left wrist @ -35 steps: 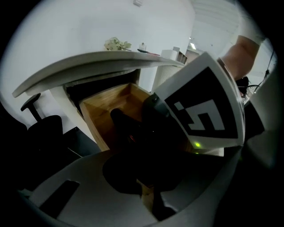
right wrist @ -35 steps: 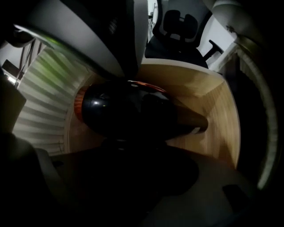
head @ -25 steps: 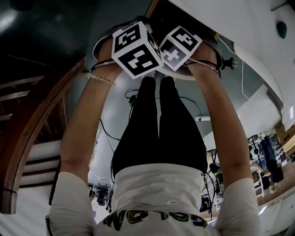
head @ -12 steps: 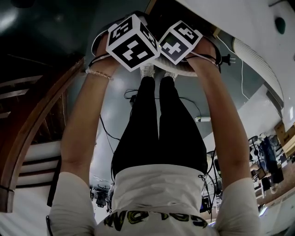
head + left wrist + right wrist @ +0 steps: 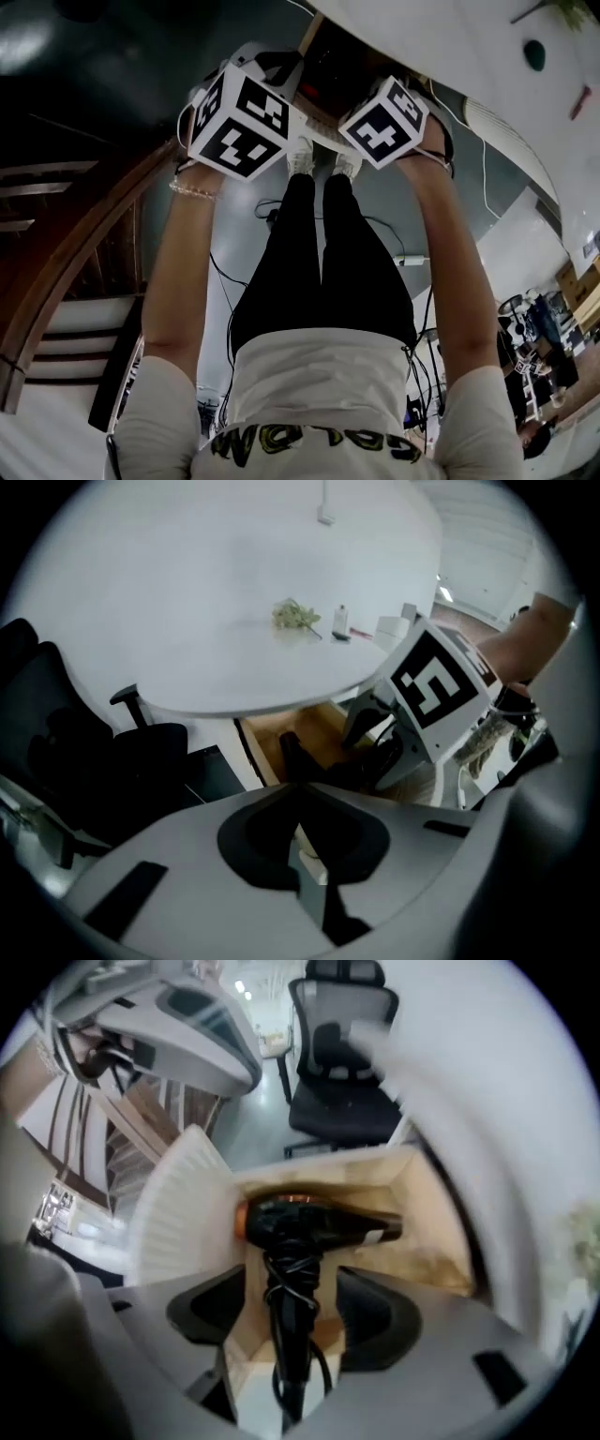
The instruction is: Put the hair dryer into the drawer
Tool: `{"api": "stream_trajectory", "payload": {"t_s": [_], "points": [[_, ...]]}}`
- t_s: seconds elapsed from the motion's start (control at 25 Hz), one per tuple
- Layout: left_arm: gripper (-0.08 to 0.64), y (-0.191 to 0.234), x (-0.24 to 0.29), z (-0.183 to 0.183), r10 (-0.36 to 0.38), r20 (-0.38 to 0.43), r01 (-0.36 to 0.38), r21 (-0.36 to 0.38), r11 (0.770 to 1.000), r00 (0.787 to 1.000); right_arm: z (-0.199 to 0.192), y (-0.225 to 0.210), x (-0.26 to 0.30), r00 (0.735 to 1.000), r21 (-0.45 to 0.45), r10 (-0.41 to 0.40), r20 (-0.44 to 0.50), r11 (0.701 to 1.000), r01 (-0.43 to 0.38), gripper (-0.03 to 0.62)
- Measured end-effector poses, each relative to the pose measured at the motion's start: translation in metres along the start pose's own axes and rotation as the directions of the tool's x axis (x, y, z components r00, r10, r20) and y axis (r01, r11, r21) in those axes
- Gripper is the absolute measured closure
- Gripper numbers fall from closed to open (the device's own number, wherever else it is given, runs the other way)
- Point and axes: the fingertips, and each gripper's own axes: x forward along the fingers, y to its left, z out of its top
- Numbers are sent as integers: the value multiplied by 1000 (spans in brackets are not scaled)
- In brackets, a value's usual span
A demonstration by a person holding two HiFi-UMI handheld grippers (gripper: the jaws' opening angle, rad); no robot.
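A black hair dryer point(image 5: 309, 1227) with a copper ring lies in the open wooden drawer point(image 5: 427, 1213), its cord wound round the handle. My right gripper point(image 5: 291, 1312) hangs above it, jaws wide and still opening; the handle shows through the gap below them, untouched by the pads. In the left gripper view the drawer point(image 5: 272, 742) shows under the table edge with the dark dryer point(image 5: 305, 761) inside, and the right gripper's marker cube point(image 5: 433, 682) stands over it. My left gripper point(image 5: 302, 841) is shut on nothing. In the head view both cubes point(image 5: 239, 122) point(image 5: 386, 120) hide the jaws.
A white round table point(image 5: 234, 592) overhangs the drawer and carries a green sprig point(image 5: 295, 616) and small bottles. Black office chairs point(image 5: 337, 1072) point(image 5: 94, 752) stand close by. Cables point(image 5: 272, 202) run over the floor near the person's feet. A wooden stair rail point(image 5: 84, 253) curves at the left.
Both marker cubes have risen toward the head camera and moved apart, the left one swinging left and rolling. The drawer area shows more between them.
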Motion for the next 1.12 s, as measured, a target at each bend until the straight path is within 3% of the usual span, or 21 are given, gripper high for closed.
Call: {"api": "stream_trajectory", "payload": {"t_s": [0.2, 0.48, 0.6, 0.72, 0.92, 1.12], "points": [[548, -17, -57, 33, 24, 161, 2, -161, 987, 987, 5, -3, -72, 986, 71, -36, 164, 997, 24, 371], [548, -52, -144, 73, 82, 371, 37, -303, 952, 925, 11, -14, -201, 897, 226, -149, 416, 973, 57, 458], [548, -70, -181, 99, 103, 443, 50, -319, 946, 890, 11, -15, -258, 838, 264, -218, 501, 960, 91, 501], [548, -84, -216, 131, 116, 512, 42, -286, 957, 851, 14, -15, -316, 763, 303, -284, 580, 945, 121, 525], [548, -114, -281, 179, 140, 628, 53, -278, 959, 765, 8, 2, -408, 632, 386, -345, 694, 919, 78, 543], [548, -136, -345, 213, 173, 717, 25, -256, 966, 676, -2, 17, -493, 495, 430, -420, 761, 897, 100, 552]]}}
